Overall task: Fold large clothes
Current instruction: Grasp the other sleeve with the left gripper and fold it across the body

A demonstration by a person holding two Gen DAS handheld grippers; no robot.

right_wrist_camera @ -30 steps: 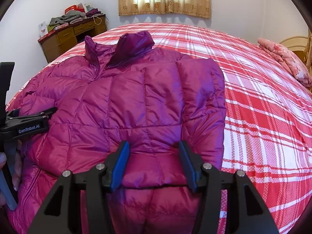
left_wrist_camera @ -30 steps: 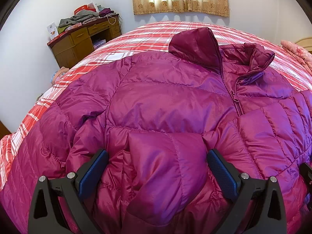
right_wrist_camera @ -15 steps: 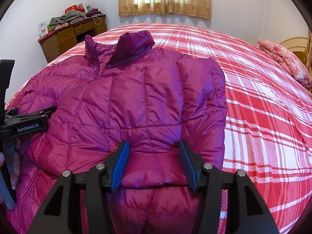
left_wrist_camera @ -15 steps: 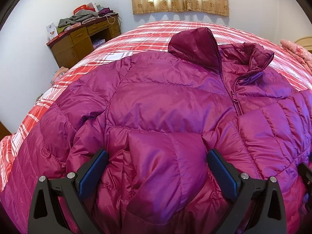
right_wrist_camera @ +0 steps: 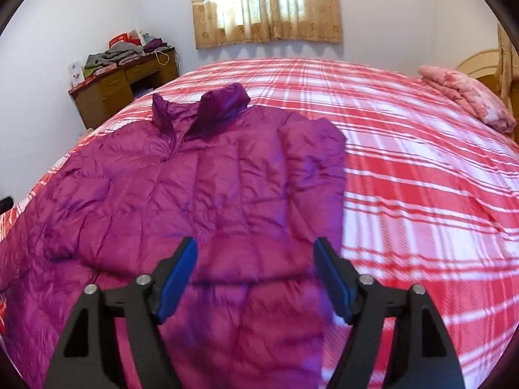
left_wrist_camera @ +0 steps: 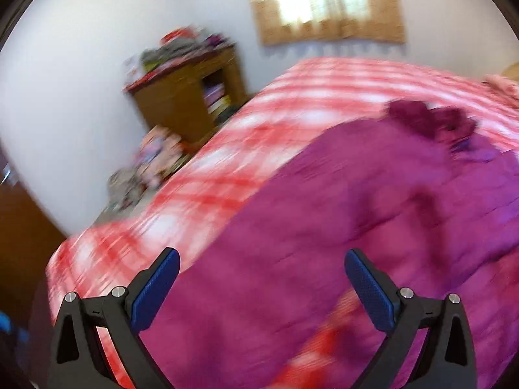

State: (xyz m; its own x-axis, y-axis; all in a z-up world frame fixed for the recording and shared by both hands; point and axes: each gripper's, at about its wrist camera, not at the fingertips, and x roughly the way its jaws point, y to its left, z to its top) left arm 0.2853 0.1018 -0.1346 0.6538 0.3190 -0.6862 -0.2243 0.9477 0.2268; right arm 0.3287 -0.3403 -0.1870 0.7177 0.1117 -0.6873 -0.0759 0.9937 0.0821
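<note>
Jacket (right_wrist_camera: 207,194) in shiny magenta lies spread on the bed (right_wrist_camera: 405,175), which wears a red-and-white plaid cover; the jacket's collar (right_wrist_camera: 223,103) points toward the far wall and its zipper runs down from there. One sleeve (right_wrist_camera: 311,162) is folded in over the body on the side nearest the bare plaid.

Your right claw (right_wrist_camera: 256,278) hovers just above the jacket's lower part. Its jaws are opening, the blue pads (right_wrist_camera: 178,278) clear of the fabric on both sides, so nothing is pinched.

Your left claw (left_wrist_camera: 259,288) shows in a heavily blurred view. Its jaws stand spread wide, with the jacket's edge and a strip of plaid cover below the gap. The blue pads (left_wrist_camera: 155,291) grip nothing as far as the blur lets you tell.

Beyond the bed, a wooden table (right_wrist_camera: 123,90) stands against the wall with a heap of folded clothes (right_wrist_camera: 123,53) on top. A curtain (right_wrist_camera: 266,3) covers the window on the far wall. A pink quilt (right_wrist_camera: 467,97) lies bunched at the bed's far corner beside a pale headboard (right_wrist_camera: 480,64).
</note>
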